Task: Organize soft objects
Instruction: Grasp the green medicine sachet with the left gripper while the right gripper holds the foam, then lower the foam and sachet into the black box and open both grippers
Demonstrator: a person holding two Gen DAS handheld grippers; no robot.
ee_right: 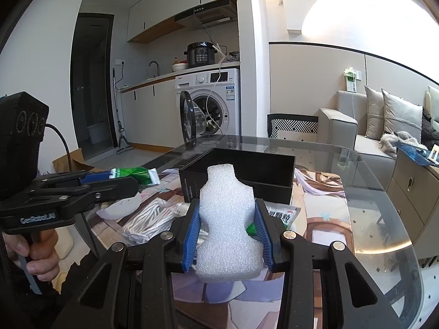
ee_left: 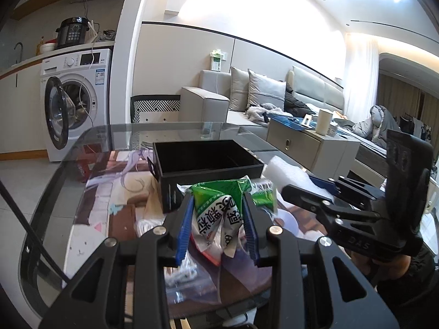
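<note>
The left tongs point(ee_left: 216, 205) pinch a green packet point(ee_left: 216, 208) above the bench point(ee_left: 82, 192); the right tongs point(ee_right: 227, 224) pinch a foam block point(ee_right: 226, 219) (white, waisted) near the black box point(ee_right: 247, 172).

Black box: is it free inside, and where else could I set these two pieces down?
The black box looks empty inside. Bare glass table runs right of the box to the rim, and beyond it. Crowded: in front of the box, around the rope bundle and green packets.
</note>
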